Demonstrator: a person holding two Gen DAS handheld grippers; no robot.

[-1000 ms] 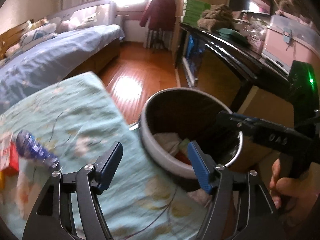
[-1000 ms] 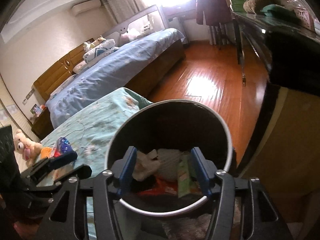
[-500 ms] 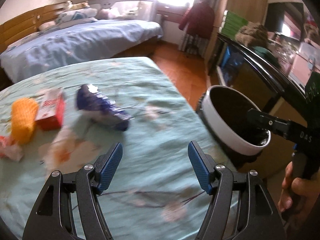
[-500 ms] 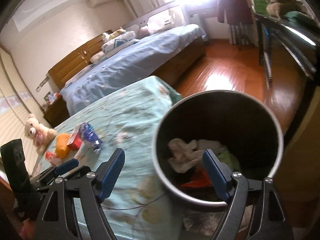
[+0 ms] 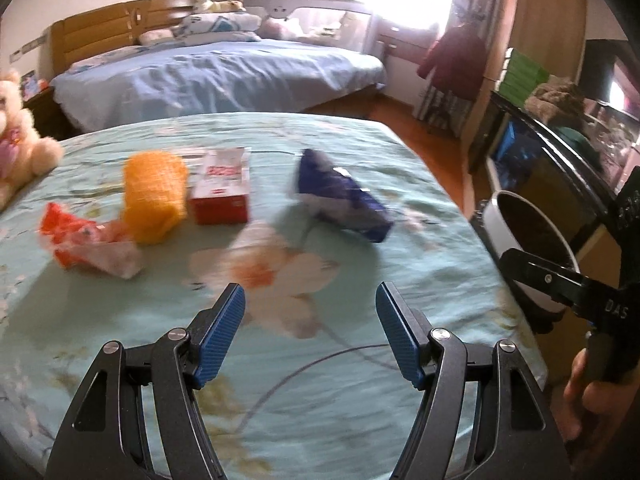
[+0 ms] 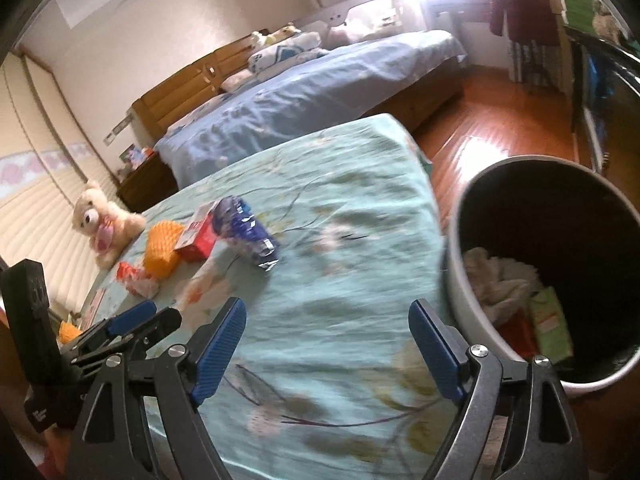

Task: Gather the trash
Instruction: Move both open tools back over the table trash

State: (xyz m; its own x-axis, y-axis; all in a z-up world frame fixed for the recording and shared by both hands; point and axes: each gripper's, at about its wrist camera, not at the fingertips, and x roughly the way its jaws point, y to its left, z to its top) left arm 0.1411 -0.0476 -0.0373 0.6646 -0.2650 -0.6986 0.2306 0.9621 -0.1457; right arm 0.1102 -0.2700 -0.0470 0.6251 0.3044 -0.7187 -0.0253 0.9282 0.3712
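- Left wrist view: the left claw [image 5: 310, 334] is open and empty over the teal floral surface [image 5: 360, 400]. A crumpled blue wrapper [image 5: 340, 196] lies at twelve o'clock; a red box [image 5: 222, 192], an orange mesh roll [image 5: 154, 196] and a red-white wrapper [image 5: 88, 246] lie toward ten. Bare cloth separates them from the claw.
- Right wrist view: the right claw [image 6: 326, 346], its jaws just widened, holds nothing. The trash bin [image 6: 472, 304], with paper inside, stands off the surface's edge at three o'clock.

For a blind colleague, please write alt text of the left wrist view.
The open, empty left gripper hangs over a teal flowered bedspread. Ahead lie a blue wrapper, a red box, an orange roll and a crumpled red wrapper.
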